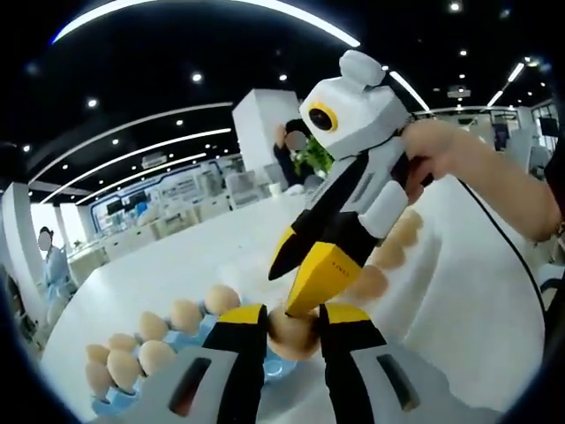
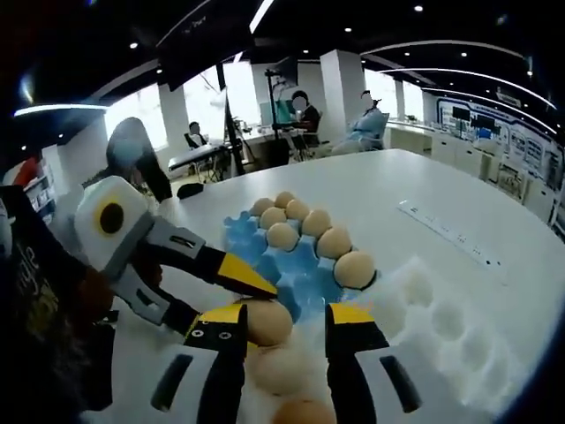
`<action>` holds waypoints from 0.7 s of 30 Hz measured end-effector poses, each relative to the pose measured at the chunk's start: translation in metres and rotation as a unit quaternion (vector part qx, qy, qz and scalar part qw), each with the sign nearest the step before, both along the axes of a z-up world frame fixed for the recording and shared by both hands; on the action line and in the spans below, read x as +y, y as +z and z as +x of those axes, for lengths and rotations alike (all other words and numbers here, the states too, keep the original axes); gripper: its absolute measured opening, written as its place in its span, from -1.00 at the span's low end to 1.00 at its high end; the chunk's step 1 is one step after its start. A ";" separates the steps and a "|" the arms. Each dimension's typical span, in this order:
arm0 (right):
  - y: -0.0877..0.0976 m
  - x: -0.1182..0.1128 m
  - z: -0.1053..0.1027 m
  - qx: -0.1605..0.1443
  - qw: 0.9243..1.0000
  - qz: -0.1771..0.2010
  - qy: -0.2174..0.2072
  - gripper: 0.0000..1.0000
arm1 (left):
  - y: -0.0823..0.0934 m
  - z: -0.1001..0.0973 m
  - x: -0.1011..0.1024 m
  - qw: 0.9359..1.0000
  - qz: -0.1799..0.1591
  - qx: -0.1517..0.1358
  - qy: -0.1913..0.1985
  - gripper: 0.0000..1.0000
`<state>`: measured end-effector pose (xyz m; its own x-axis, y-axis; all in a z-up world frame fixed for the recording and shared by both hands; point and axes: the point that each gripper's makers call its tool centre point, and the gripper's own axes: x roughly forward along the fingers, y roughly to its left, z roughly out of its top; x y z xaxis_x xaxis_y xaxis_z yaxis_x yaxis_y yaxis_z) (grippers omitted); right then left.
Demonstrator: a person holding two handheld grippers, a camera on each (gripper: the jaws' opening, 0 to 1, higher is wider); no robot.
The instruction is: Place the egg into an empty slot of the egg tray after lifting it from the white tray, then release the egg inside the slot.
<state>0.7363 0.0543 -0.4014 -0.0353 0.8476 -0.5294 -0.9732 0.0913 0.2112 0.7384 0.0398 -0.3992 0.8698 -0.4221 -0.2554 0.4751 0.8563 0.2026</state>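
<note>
Here, at lower centre, the left gripper (image 1: 293, 320) pinches an egg (image 1: 290, 336); the right gripper (image 2: 284, 331) stands wide, so lift gently toward the blue egg tray (image 2: 305, 269).

Tan eggs (image 2: 305, 223) in a blue egg tray (image 2: 300, 269). White tray (image 2: 441, 331) on white table (image 2: 371, 190). Yellow-tipped black jaws, white bodies.

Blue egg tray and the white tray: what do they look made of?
Blue egg tray: likely thin moulded plastic; smooth, evenly coloured cups with a slight sheen. White tray: looks like foam or matte moulded plastic; soft-edged round pockets, no gloss. Blur leaves it open. The eggs have matte tan shells.
</note>
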 end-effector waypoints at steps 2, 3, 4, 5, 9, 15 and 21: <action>-0.001 0.004 -0.006 0.048 0.998 -0.009 0.027 -0.43 | -0.001 0.000 0.001 1.000 -0.002 0.003 0.000 -0.53; -0.003 0.005 -0.004 0.085 0.995 -0.024 0.040 -0.44 | -0.002 -0.001 0.001 1.000 0.000 0.003 0.000 -0.53; -0.005 0.005 -0.003 0.103 0.993 -0.036 0.043 -0.42 | -0.002 -0.001 0.001 1.000 0.000 0.003 0.000 -0.53; -0.009 0.004 -0.001 0.123 0.990 -0.055 0.046 -0.40 | -0.002 -0.001 0.001 1.000 0.002 0.002 0.000 -0.53; -0.011 0.004 0.000 0.135 0.986 -0.075 0.068 -0.37 | -0.002 -0.001 0.001 1.000 0.004 -0.001 0.000 -0.53; -0.016 0.005 0.000 0.156 0.980 -0.088 0.080 -0.34 | -0.002 -0.003 0.002 1.000 0.005 -0.001 -0.002 -0.53; -0.023 0.008 -0.005 0.204 0.969 -0.102 0.096 -0.33 | -0.003 -0.006 0.003 1.000 0.008 -0.003 -0.001 -0.52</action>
<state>0.7310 0.0623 -0.4246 -0.4235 0.6840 -0.5940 -0.8154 -0.0022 0.5789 0.7323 0.0426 -0.4017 0.8703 -0.4200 -0.2571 0.4758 0.8519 0.2188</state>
